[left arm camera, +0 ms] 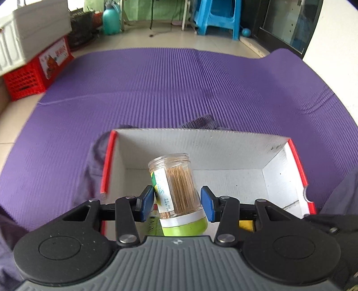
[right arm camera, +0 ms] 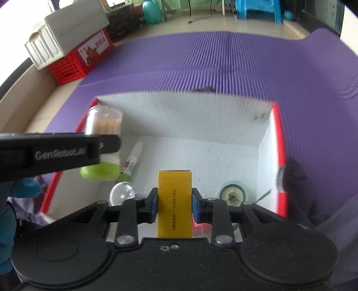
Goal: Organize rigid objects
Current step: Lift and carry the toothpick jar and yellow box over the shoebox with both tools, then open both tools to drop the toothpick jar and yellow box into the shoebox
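Observation:
My left gripper [left arm camera: 177,202] is shut on a clear toothpick jar [left arm camera: 176,190] with a green lid, held over the open white box [left arm camera: 201,143] with red edges. The jar also shows in the right wrist view [right arm camera: 104,143], above the box's left side. My right gripper [right arm camera: 174,204] is shut on a yellow carton [right arm camera: 174,201], held over the box's [right arm camera: 185,112] near part. Inside the box lie a small tube [right arm camera: 132,161], a clear ball [right arm camera: 122,193] and a round tin [right arm camera: 232,194].
The box stands on a purple ribbed mat [left arm camera: 167,89]. A red crate [left arm camera: 35,71] with a white box on it stands at the far left. A blue stool [left arm camera: 218,15] and a teal bottle [left arm camera: 110,20] stand beyond the mat.

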Action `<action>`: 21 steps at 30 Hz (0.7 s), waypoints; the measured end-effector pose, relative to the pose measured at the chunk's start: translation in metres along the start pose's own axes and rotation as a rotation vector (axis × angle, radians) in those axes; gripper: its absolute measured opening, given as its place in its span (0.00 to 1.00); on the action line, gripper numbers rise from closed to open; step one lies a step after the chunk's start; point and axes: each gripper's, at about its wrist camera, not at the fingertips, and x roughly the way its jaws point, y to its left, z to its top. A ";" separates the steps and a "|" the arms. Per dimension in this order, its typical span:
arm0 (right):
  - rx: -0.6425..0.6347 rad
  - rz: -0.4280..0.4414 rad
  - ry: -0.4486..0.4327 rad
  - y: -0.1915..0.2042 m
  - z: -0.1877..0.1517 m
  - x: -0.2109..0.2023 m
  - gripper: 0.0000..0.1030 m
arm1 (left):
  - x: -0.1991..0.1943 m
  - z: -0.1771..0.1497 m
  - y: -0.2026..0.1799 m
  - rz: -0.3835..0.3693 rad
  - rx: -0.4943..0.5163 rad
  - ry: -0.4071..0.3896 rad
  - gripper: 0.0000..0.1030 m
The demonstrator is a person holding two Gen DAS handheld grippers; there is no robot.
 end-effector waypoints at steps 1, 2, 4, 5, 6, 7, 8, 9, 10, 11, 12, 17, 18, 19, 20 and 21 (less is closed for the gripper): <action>0.002 -0.002 0.010 0.000 0.000 0.007 0.27 | 0.007 0.000 0.000 0.004 0.001 0.008 0.44; 0.002 -0.004 0.020 0.000 -0.001 0.013 0.27 | 0.014 0.000 -0.001 0.006 0.001 0.016 0.44; -0.003 -0.006 0.040 0.000 -0.004 0.024 0.27 | 0.028 -0.002 0.000 0.010 -0.002 0.032 0.44; -0.008 -0.011 0.049 0.000 -0.006 0.029 0.27 | 0.033 -0.003 0.000 0.012 -0.003 0.040 0.44; -0.012 -0.014 0.058 0.000 -0.008 0.032 0.27 | 0.039 -0.005 0.001 0.012 -0.006 0.051 0.44; -0.013 -0.015 0.068 -0.002 -0.009 0.036 0.27 | 0.043 -0.006 0.001 0.012 -0.010 0.061 0.44; -0.008 -0.010 0.073 -0.003 -0.011 0.037 0.27 | 0.048 -0.007 0.001 0.010 -0.013 0.074 0.44; -0.005 -0.003 0.077 -0.003 -0.013 0.038 0.27 | 0.051 -0.009 0.001 0.009 -0.011 0.084 0.44; -0.008 0.003 0.078 -0.003 -0.015 0.038 0.27 | 0.054 -0.012 0.000 0.010 -0.004 0.093 0.44; -0.014 0.002 0.079 -0.003 -0.017 0.038 0.27 | 0.057 -0.015 0.000 0.009 0.004 0.100 0.44; -0.017 0.001 0.080 -0.003 -0.018 0.037 0.27 | 0.059 -0.017 0.000 0.008 0.008 0.107 0.44; -0.010 -0.003 0.086 -0.004 -0.019 0.037 0.29 | 0.065 -0.025 0.001 0.013 0.002 0.143 0.44; -0.012 -0.005 0.088 -0.003 -0.019 0.037 0.31 | 0.064 -0.025 0.002 0.015 -0.002 0.150 0.44; -0.015 -0.007 0.092 -0.003 -0.019 0.037 0.32 | 0.065 -0.025 0.003 0.016 -0.008 0.158 0.45; -0.015 -0.010 0.092 -0.003 -0.018 0.036 0.32 | 0.065 -0.024 0.004 0.018 -0.015 0.166 0.45; -0.017 -0.011 0.089 -0.002 -0.018 0.035 0.33 | 0.065 -0.024 0.005 0.022 -0.018 0.171 0.45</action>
